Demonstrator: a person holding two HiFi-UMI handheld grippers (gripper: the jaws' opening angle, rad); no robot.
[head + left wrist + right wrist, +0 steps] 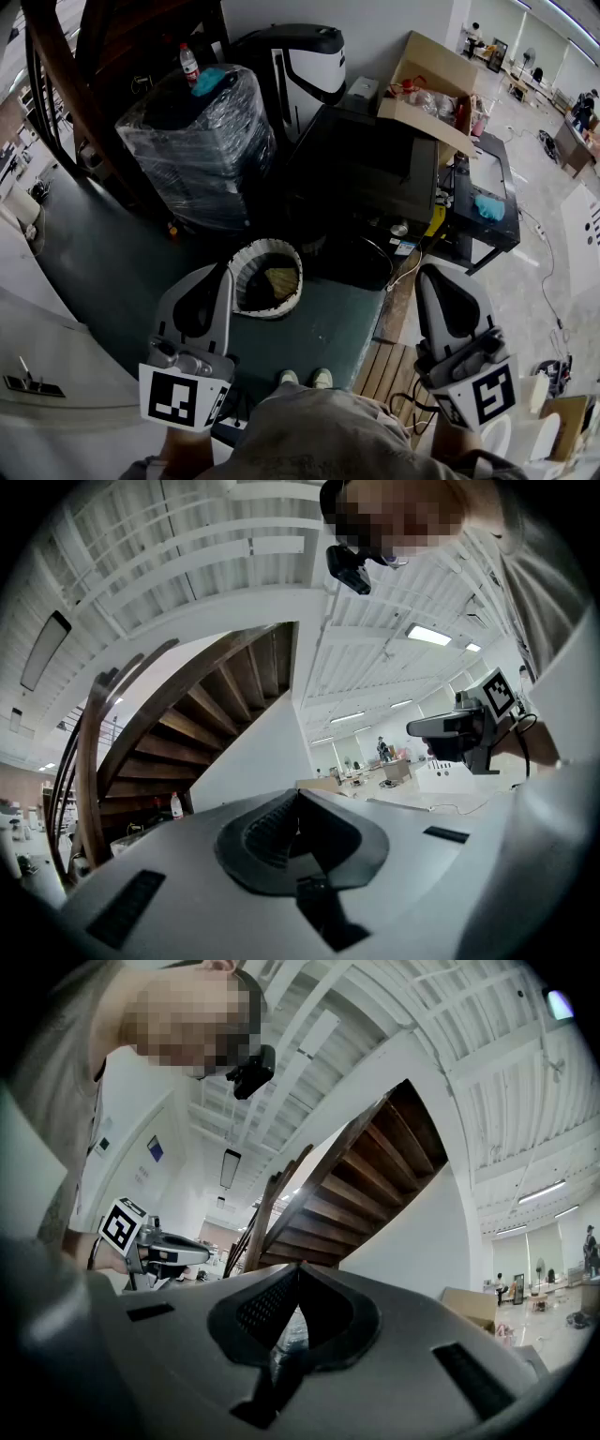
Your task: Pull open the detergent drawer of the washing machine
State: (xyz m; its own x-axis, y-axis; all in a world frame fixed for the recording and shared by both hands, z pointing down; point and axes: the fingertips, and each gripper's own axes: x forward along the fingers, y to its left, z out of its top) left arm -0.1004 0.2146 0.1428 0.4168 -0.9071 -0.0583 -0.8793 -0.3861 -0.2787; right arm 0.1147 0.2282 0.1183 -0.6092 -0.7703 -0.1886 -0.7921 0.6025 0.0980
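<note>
Both grippers are held close to the person's body, pointing ahead and touching nothing. My left gripper [222, 272] is shut and empty; in the left gripper view its jaws [298, 795] meet against the ceiling and stairs. My right gripper [427, 272] is also shut with nothing in it, its tips meeting in the right gripper view [298, 1267]. Each gripper shows in the other's view: the right one [457, 729] and the left one [161, 1251]. A white appliance [42, 347] with a small dark latch fills the lower left corner. I cannot make out a detergent drawer.
A round white basket [267, 278] stands on the dark floor just ahead. Behind it are a plastic-wrapped black stack [197, 141], a black-and-white machine [302, 66], a dark table [375, 169] and a cardboard box [433, 94]. A wooden staircase [84, 66] rises at left. A wooden pallet [389, 367] lies by the person's shoes.
</note>
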